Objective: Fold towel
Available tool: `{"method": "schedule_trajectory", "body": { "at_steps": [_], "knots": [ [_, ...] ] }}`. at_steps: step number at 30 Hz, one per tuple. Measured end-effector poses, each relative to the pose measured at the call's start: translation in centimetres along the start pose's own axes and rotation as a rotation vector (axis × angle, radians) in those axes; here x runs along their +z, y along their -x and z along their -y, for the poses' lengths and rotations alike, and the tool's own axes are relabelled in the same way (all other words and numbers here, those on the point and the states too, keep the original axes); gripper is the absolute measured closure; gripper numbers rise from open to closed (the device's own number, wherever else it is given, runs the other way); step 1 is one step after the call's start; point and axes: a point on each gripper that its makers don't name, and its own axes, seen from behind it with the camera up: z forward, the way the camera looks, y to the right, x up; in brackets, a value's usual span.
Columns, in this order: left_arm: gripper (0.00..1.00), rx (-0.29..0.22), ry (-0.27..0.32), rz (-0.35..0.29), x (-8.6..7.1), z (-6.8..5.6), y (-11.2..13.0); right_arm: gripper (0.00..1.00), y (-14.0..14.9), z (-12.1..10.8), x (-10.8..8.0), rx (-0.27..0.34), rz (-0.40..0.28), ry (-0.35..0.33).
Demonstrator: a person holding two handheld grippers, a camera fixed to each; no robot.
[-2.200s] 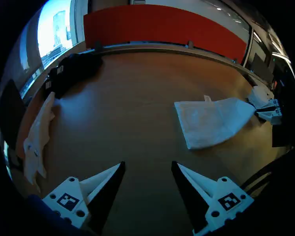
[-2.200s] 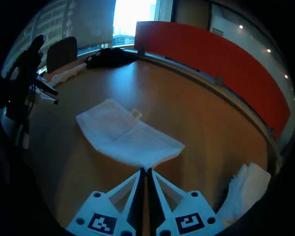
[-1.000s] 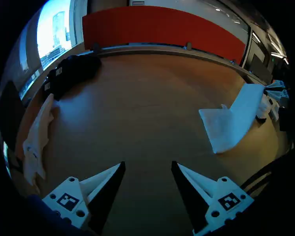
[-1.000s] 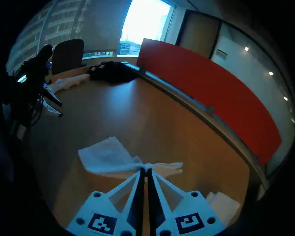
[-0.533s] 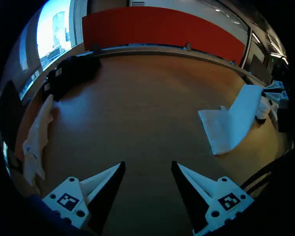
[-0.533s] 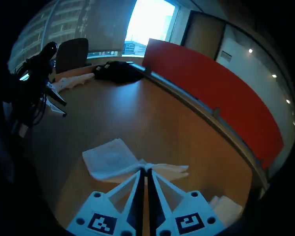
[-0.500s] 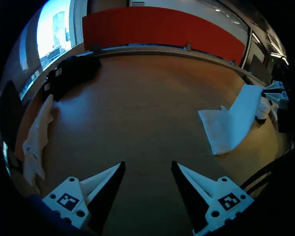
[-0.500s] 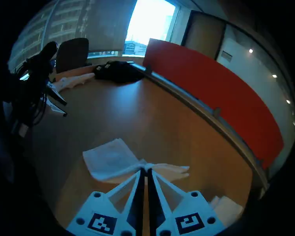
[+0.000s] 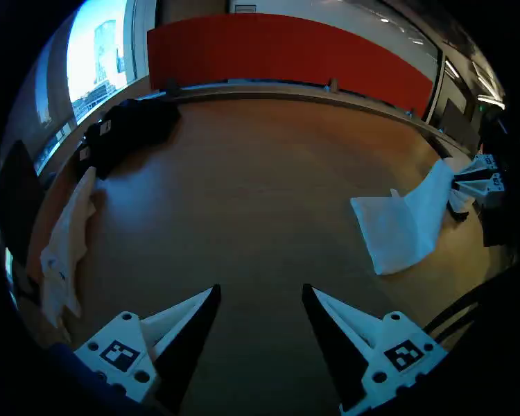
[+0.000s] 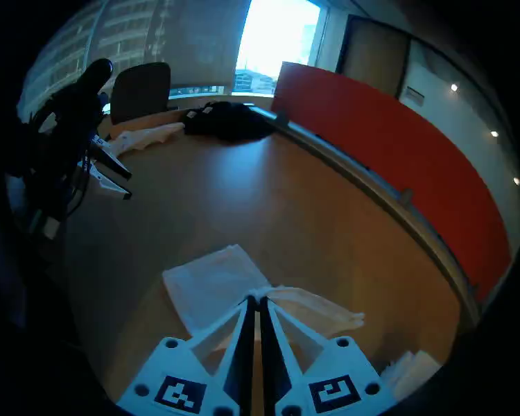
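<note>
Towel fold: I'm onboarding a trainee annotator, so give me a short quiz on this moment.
1. True or false: the left claw is shut on the towel.
2. Which lies on the table? A. black bag B. laptop C. mug
3. Fill in: the towel's raised edge is pinched by the ____ claw.
Key: 1 false, it is open and apart from the towel; 2 A; 3 right claw.

An office: long wooden desk, red divider panel, chair.
</note>
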Motion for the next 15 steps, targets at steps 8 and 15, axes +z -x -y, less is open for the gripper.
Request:
{"method": "schedule_trajectory", "body": {
  "at_steps": [8, 15],
  "knots": [
    [0.14, -0.004, -0.005, -0.003, -0.3, 0.5, -0.1, 0.95, -0.4, 1.6, 1.4, 0.001, 0.0, -0.035],
    [0.14, -0.013, -0.012, -0.005, -0.5, 1.1, 0.1, 0.95, -0.7, 3.3, 2.6, -0.011, 0.006, -0.076]
  ]
}}
